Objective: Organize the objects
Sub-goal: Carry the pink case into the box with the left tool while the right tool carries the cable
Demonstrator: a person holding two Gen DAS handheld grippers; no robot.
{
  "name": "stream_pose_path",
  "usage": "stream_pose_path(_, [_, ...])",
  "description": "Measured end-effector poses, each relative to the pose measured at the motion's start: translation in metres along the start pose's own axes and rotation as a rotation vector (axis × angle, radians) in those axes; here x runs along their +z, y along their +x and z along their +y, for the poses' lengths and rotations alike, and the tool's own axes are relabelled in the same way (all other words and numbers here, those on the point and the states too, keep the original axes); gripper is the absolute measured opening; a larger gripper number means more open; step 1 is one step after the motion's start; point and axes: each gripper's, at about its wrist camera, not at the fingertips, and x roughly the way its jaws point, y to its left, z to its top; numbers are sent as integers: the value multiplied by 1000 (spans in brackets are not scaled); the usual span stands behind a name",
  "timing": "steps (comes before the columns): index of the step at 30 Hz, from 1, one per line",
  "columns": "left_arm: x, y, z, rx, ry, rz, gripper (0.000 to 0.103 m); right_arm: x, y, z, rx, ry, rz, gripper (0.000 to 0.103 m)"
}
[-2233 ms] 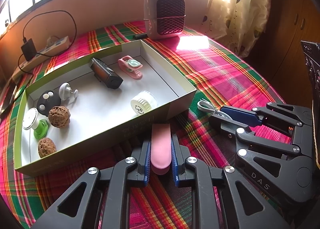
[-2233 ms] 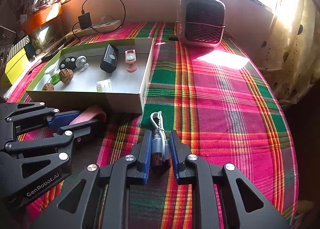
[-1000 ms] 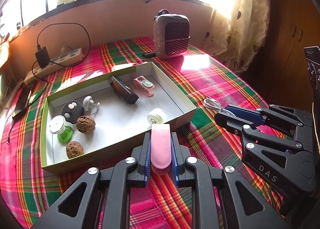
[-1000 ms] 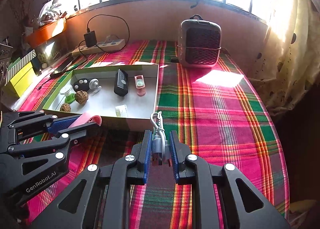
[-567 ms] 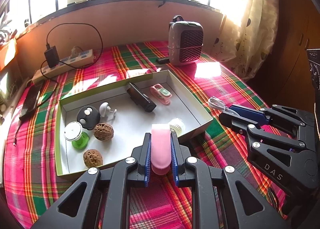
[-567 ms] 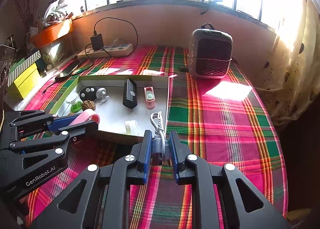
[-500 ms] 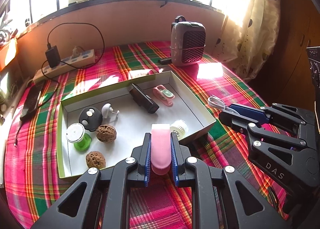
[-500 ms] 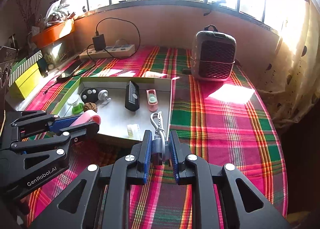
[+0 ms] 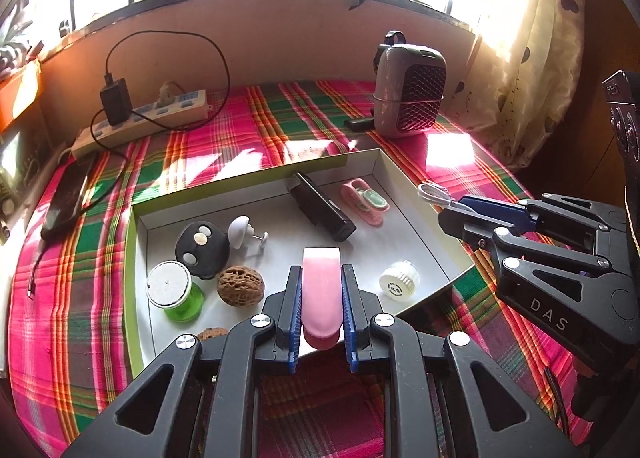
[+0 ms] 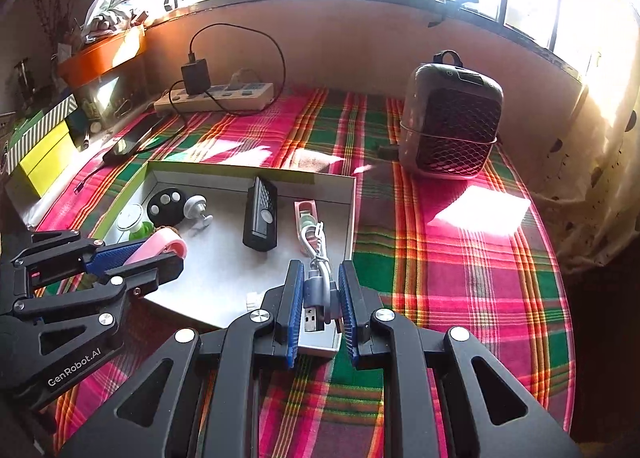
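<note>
the box (image 9: 256, 178), a shallow white tray with green outer walls, sits on the plaid cloth (image 9: 248, 130) and already holds a black remote (image 9: 322, 212), a pink clip (image 9: 364, 202), a black round fob (image 9: 202, 244), a white knob (image 9: 240, 230), a green-based bottle (image 9: 176, 294), a walnut (image 9: 240, 284) and a white ribbed cap (image 9: 399, 280). the step in hand looks like dropping two more items in.

the left gripper (image 9: 320, 314) is clamped on a pink flat piece (image 9: 321, 290), which points forward over the near part of the box floor. to do this well, it should lower until the piece is close above a bare patch between the walnut and the cap, then part the jaws gently so nothing bounces or knocks the neighbours.

the right gripper (image 10: 319, 312) is closed around a coiled usb cable (image 10: 316, 274), pinched near its plugs, with the loop hanging forward. it hovers over the box's near right corner, close to the wall (image 10: 352, 218). it would do better to move a little inward first, since a springy cable released at the rim could spill onto the cloth.

both tools are held level and tilted slightly down, side by side, the right one near the left without touching.
</note>
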Motion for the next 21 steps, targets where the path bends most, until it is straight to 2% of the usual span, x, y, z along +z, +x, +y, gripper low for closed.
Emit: stream_pose_path(21, [7,31,12,9,-22,40,16,9,43,6,80,-79,108,19])
